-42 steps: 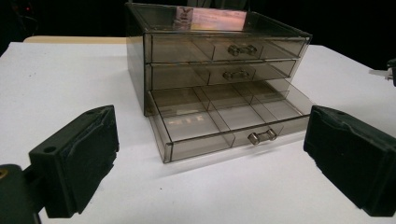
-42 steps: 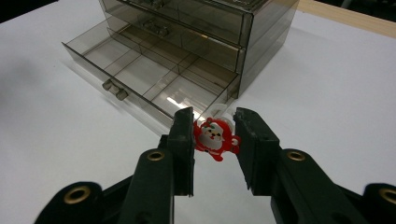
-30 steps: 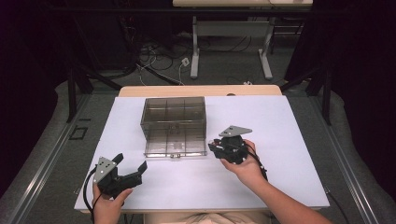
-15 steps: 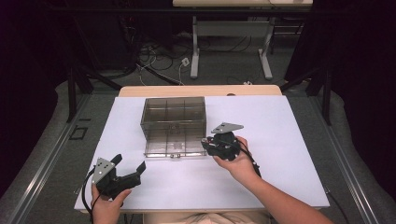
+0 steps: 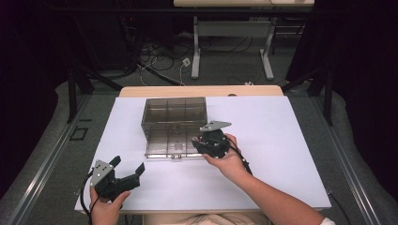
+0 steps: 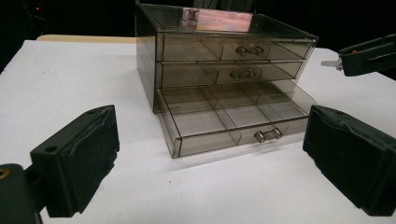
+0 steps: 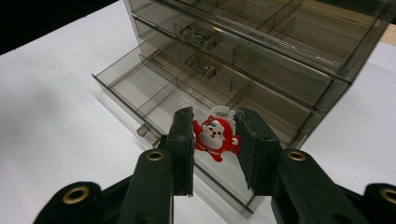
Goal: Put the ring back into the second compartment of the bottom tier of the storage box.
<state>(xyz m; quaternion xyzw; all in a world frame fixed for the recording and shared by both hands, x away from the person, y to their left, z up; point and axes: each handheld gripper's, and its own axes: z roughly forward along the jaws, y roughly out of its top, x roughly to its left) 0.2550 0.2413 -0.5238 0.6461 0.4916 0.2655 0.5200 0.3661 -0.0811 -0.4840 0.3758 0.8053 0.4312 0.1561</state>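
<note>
One Santa figure (image 7: 215, 135) sits clenched in my right gripper (image 7: 215, 140), lower centre of frame, over the open bottom drawer (image 7: 154, 93) (near its right end). Released off-centre, it could catch the drawer's edge. My left gripper (image 5: 126, 171) idles released.

A white table (image 5: 281, 140) carries the work, with a strip of bare wood (image 5: 202, 91) along its far edge. Beyond it, on the grey floor (image 5: 234, 70), lie tangled cables (image 5: 155, 58) and stand the white legs of another table (image 5: 232, 33). Dark curtains hang at both sides.
</note>
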